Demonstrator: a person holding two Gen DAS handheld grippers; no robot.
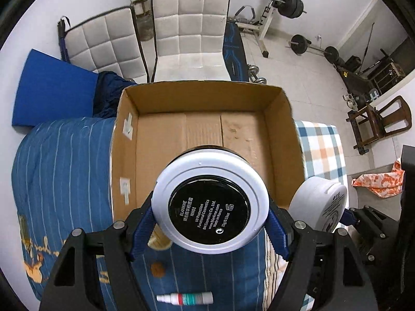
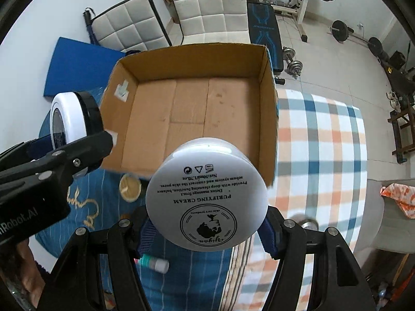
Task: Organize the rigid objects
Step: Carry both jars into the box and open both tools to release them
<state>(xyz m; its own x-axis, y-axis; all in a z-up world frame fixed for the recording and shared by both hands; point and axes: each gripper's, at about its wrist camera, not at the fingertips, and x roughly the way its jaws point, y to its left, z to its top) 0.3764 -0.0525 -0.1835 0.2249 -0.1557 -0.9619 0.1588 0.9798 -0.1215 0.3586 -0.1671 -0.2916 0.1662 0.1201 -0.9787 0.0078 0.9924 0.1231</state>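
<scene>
My left gripper [image 1: 210,223] is shut on a round compact [image 1: 210,202] with a white rim and black base, held above the near edge of an open, empty cardboard box [image 1: 205,127]. My right gripper [image 2: 207,223] is shut on a white cream jar [image 2: 207,197], base toward the camera, above the box's near edge [image 2: 197,108]. The compact also shows at left in the right wrist view [image 2: 70,119], the jar at right in the left wrist view [image 1: 319,204].
The box rests on a bed with a blue striped quilt [image 1: 64,171] and a plaid sheet [image 2: 324,155]. A small tube [image 1: 185,298] and a round tan lid [image 2: 130,185] lie on the quilt near the box. Chairs and gym weights stand beyond.
</scene>
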